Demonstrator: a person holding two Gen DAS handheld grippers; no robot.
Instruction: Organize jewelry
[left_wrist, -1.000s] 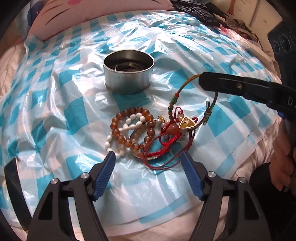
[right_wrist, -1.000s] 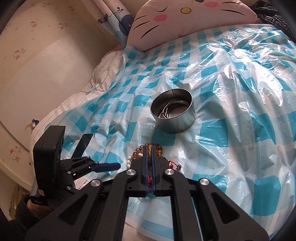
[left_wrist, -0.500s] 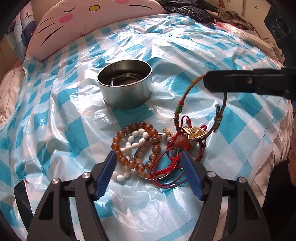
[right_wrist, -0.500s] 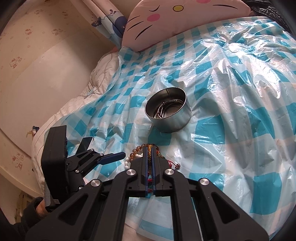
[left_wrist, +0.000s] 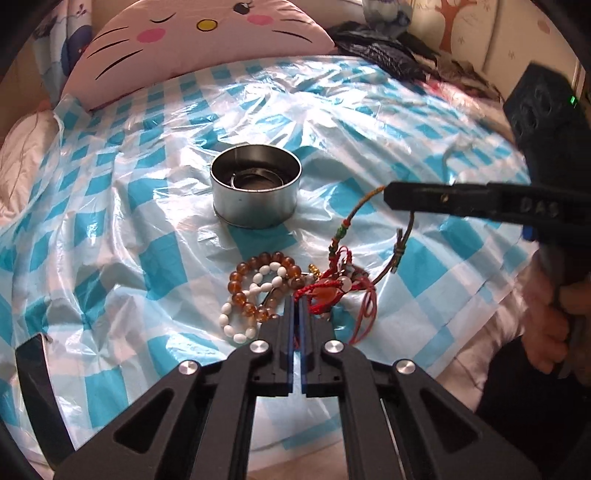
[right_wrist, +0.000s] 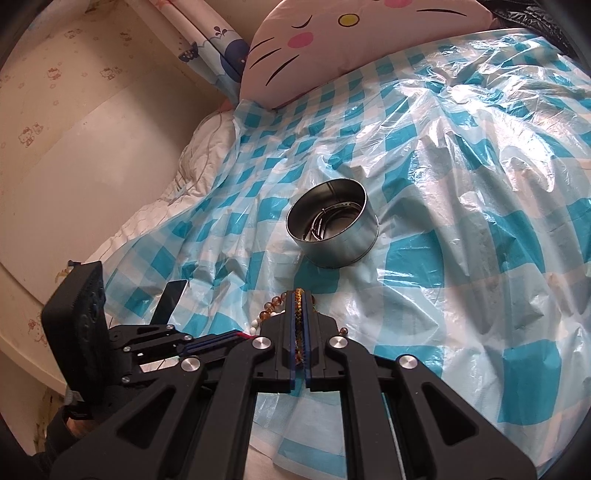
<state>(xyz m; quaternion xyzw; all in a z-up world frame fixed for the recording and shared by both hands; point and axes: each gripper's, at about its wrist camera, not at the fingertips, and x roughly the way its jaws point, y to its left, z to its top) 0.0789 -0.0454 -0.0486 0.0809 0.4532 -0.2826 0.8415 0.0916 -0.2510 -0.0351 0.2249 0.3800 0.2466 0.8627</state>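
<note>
Left wrist view has the jewelry heap (left_wrist: 291, 291) lying on the blue-checked plastic sheet (left_wrist: 369, 122) spread over the bed, just in front of the round metal tin (left_wrist: 255, 195): an amber bead bracelet (left_wrist: 258, 284), a white bead bracelet (left_wrist: 243, 314) and a tangle of red cord (left_wrist: 332, 291). The left tongs (left_wrist: 297, 306) point steeply down at the heap with their blue pads together, clamped on a strand of the red cord. From the right edge the right tongs (left_wrist: 391, 195) reach in nearly level, shut on a braided cord bracelet (left_wrist: 354, 214) that arcs down from their tip into the heap; the hand (left_wrist: 554, 325) gripping their handle shows only here. Right wrist view adds what the other cannot: the braided cord runs lengthwise between the right pads (right_wrist: 295, 325), thin metal bangles (right_wrist: 328, 221) lie inside the tin, and the left tongs show from the side at lower left with red thread at their tip. A cat-face pillow (right_wrist: 351, 37) lies at the head of the bed.
</note>
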